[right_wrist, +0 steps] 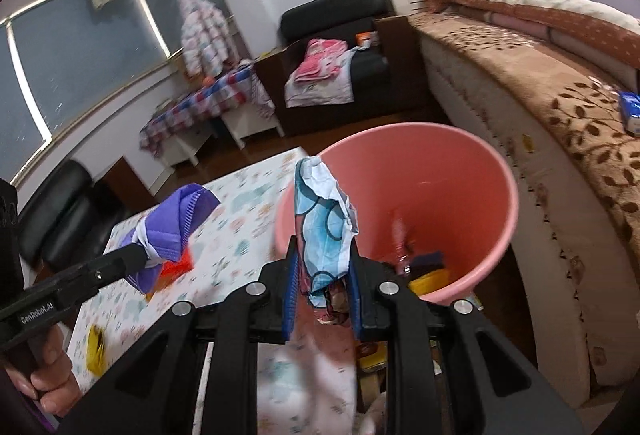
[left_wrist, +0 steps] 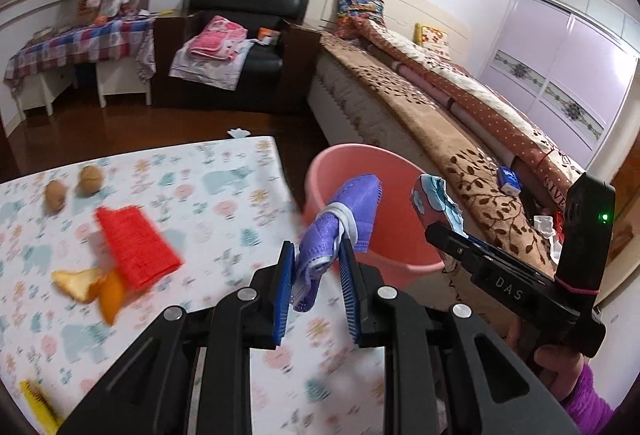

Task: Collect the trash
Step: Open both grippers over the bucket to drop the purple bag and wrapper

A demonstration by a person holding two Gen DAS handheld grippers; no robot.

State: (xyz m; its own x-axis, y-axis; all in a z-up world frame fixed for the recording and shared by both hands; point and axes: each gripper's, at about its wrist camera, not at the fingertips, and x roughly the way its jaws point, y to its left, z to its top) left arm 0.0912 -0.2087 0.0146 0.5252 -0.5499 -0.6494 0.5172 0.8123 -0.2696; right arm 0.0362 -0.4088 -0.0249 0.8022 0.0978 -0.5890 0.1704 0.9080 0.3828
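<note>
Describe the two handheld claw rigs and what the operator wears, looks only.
Both are matte black plastic frames with round silver pivot bolts and blue ribbed pads on the fingers. The left claw reads "GenRobot.AI" in white along its side; the right claw reads "DAS", carries an upright black block with a green light, and has a pink elastic band around it. A fuzzy purple sleeve covers the right wrist.

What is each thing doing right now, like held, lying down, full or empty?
Purple face mask: pinched in left gripper, lifted.
Blue-patterned wrapper: clamped in right gripper, lifted by the bin.
Pink trash bin: upright, open, some trash inside.
Red mesh piece: lying on table.
Orange peel: lying on table.
Two walnuts: resting on table.
</note>
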